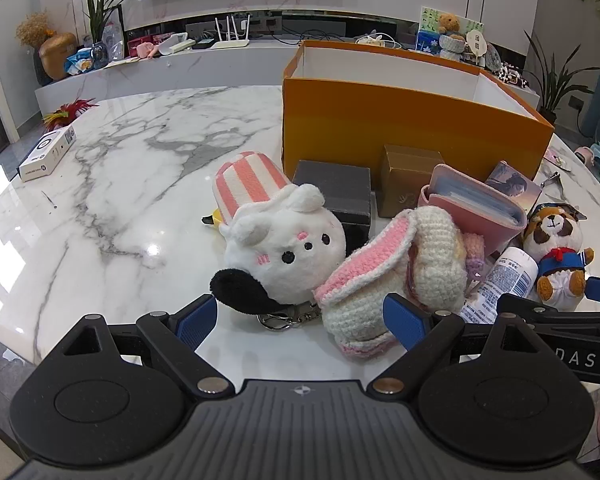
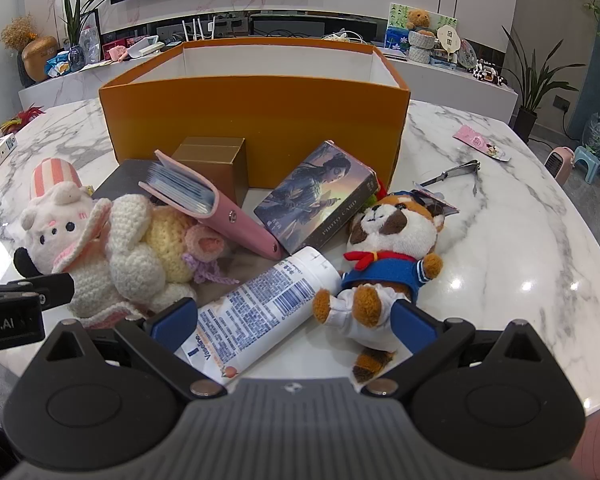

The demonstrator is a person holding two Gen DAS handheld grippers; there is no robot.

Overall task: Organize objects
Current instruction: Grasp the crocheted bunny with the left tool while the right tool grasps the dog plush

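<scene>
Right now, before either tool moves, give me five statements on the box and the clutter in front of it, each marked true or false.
1. The orange box stands open-topped, with no lid on it. True.
2. The white lotion tube stands upright. False: it lies on its side on the marble table.
3. The right tool is open, with nothing gripped. True.
4. The gold box sits inside the orange box. False: it stands on the table in front of it.
5. The left tool is shut on the white plush. False: it is open, holding nothing.
</scene>
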